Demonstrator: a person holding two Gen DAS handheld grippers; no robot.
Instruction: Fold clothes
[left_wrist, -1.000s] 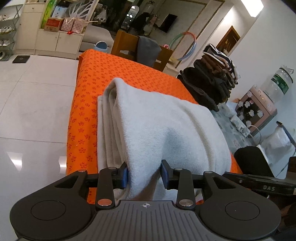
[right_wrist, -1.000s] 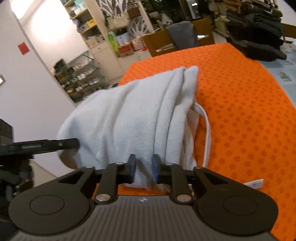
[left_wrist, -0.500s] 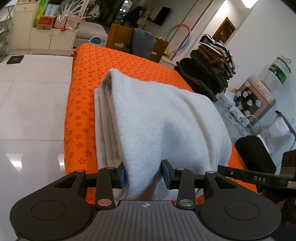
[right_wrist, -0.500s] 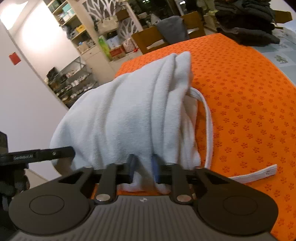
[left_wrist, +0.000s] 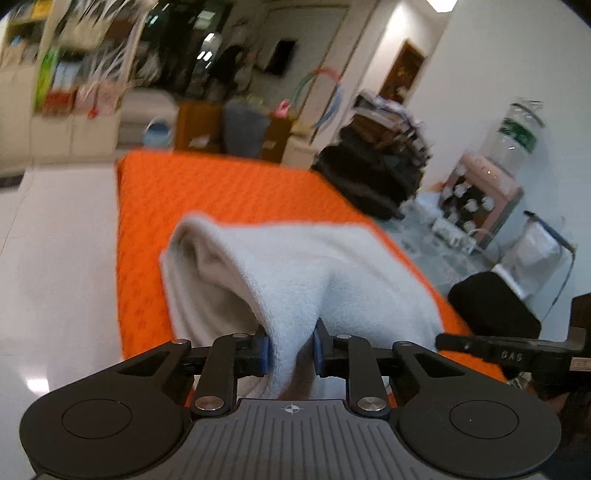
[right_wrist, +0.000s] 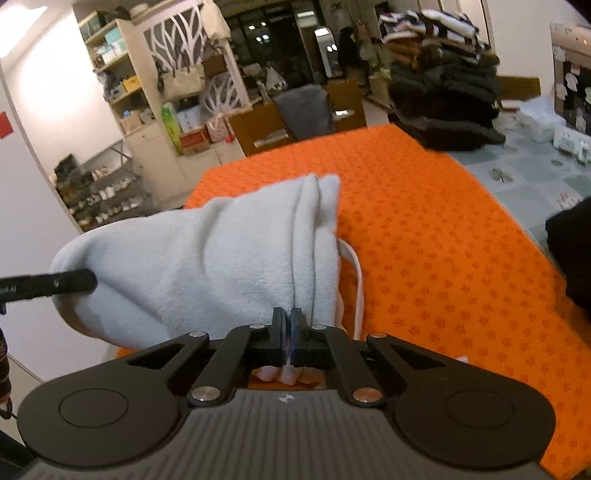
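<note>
Fluffy pale fleece garment (left_wrist: 295, 266) (bunched, softly ridged) on orange dotted mat (right_wrist: 424, 236)

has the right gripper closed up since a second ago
Yes. The right gripper has just been closing on the white garment; its pads, apart before, now nearly meet.
</note>
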